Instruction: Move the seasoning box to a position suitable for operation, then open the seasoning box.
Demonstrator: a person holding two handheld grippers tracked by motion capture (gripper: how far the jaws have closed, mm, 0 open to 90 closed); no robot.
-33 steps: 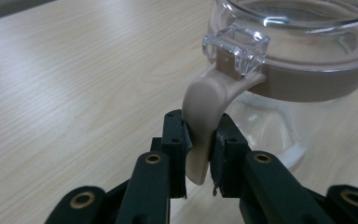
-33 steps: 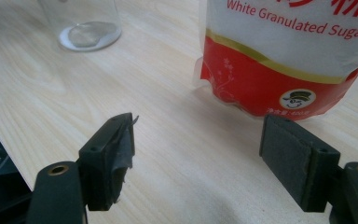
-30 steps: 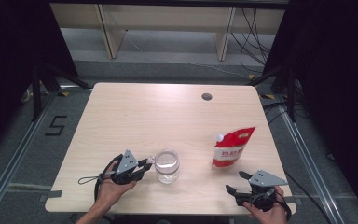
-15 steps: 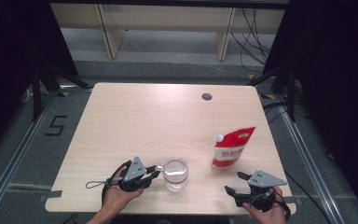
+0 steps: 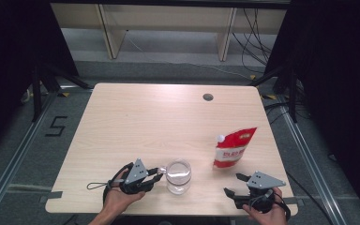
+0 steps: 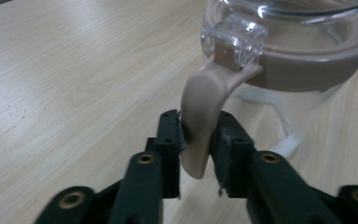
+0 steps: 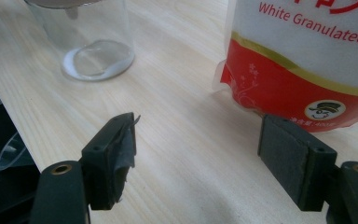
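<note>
A light wooden table point(image 5: 136, 122) carries a clear glass jar point(image 5: 178, 176) near its front edge and a red-and-white sugar pouch point(image 5: 233, 147) standing to the right.

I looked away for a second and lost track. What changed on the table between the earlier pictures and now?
The left gripper drew the glass jar toward the table's near edge. Its jaws have just been opening, with the jar lid's beige tab between them; whether the pads press it now I cannot tell. The right gripper, open and empty, and the red sugar pouch kept their places.
</note>
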